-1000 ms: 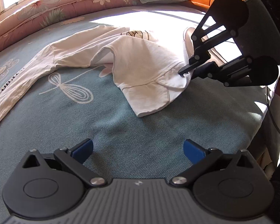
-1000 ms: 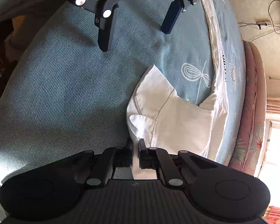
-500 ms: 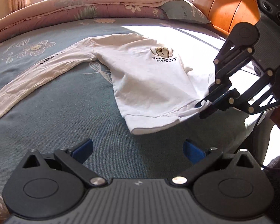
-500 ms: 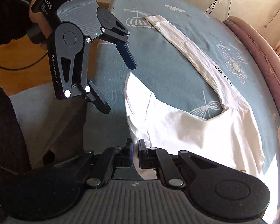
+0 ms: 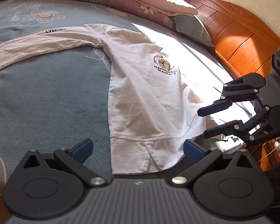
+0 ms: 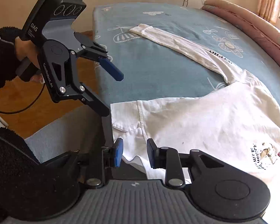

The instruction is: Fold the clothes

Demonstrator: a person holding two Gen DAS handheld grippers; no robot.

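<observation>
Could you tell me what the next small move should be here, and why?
Probably bring the left gripper down onto the near hem corner of the white shirt and shut on it. The shirt lies spread flat on the blue bedspread, one long sleeve stretched out; both sets of jaws stand open and hold nothing, with the right gripper over the hem's other end.

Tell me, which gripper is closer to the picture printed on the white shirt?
Right. The right gripper sits over the hem beside the print. The left gripper hangs off the bed's edge, beyond the white shirt.
</observation>
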